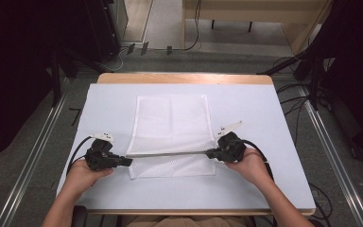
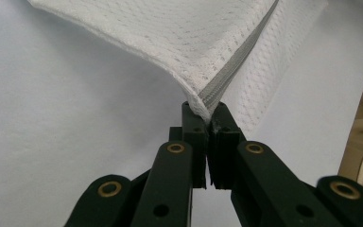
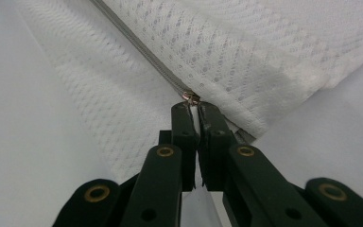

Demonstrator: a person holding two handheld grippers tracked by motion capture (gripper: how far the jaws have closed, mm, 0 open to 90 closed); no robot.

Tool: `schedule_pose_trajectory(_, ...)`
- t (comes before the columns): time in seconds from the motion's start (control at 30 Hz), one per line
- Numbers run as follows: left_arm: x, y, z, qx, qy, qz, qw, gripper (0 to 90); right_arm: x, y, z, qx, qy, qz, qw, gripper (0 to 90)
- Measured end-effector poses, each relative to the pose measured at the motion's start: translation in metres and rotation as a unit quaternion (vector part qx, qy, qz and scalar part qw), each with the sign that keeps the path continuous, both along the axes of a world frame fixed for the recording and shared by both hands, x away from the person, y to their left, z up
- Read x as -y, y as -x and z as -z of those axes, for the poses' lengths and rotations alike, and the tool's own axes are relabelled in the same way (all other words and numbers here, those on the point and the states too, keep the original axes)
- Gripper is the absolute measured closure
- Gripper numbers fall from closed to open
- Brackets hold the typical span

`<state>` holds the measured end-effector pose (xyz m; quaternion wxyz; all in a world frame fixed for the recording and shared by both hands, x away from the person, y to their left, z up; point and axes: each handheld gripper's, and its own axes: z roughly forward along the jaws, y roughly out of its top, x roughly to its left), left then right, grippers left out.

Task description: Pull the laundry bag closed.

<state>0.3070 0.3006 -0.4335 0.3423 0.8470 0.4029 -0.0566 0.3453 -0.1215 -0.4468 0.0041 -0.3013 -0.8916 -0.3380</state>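
At the near left of the table, the left gripper is clamped on the left end of a grey zipper; in the left gripper view its jaws pinch the corner of the white mesh bag right where the zipper tape ends. Across from it, the right gripper is closed at the zipper's right end, and the right gripper view shows its jaws nipping what looks like the small metal pull, though the pull is tiny and partly hidden. Between the two, the zipper is stretched in a straight line, lifting the near part of the bag slightly off the pale tabletop; the rest of the bag lies flat, reaching toward the far edge.

The step in hand looks like working the zipper: one end anchored, the slider held. The next move probably calls for the left gripper to hold the corner firm while the right draws the pull leftward along the taut line, keeping tension so the mesh does not bunch or catch in the teeth.
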Motion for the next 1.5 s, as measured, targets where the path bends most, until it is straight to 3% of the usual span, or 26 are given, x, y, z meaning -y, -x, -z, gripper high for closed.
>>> schedule_pose_trajectory(0.37, 0.0, -0.001, 0.001, 0.002, -0.002, -0.003, 1.0, 86.1, -0.002, 0.003, 0.002, -0.006, 0.004, 0.003, 1.0, 87.4)
schedule_pose_trajectory(0.63, 0.0, -0.001, -0.002, 0.015, 0.022, -0.011, 0.9996, 62.4, -0.001, 0.003, -0.003, 0.015, -0.01, 0.013, 0.9998, 75.4)
schedule_pose_trajectory(0.73, -0.002, -0.002, -0.003, 0.022, 0.03, -0.024, 0.999, 54.8, 0.001, 0.002, -0.005, 0.029, -0.024, 0.021, 0.9991, 64.2)
schedule_pose_trajectory(0.8, -0.005, -0.003, -0.003, 0.016, 0.04, -0.037, 0.9984, 46.9, 0.002, 0.001, -0.006, 0.041, -0.031, 0.034, 0.9981, 56.5)
schedule_pose_trajectory(0.97, -0.011, -0.005, -0.007, 0.038, 0.052, -0.066, 0.9957, 40.9, 0.008, -0.002, -0.008, 0.046, -0.033, 0.061, 0.9965, 50.6)
schedule_pose_trajectory(1.1, -0.015, -0.004, -0.008, 0.068, 0.026, -0.099, 0.9925, 38.1, 0.015, -0.005, -0.009, 0.065, -0.04, 0.074, 0.9944, 43.1)
schedule_pose_trajectory(1.5, -0.026, -0.005, -0.008, 0.08, 0.006, -0.14, 0.9869, 36.3, 0.043, -0.012, -0.007, 0.11, -0.037, 0.119, 0.9861, 33.3)
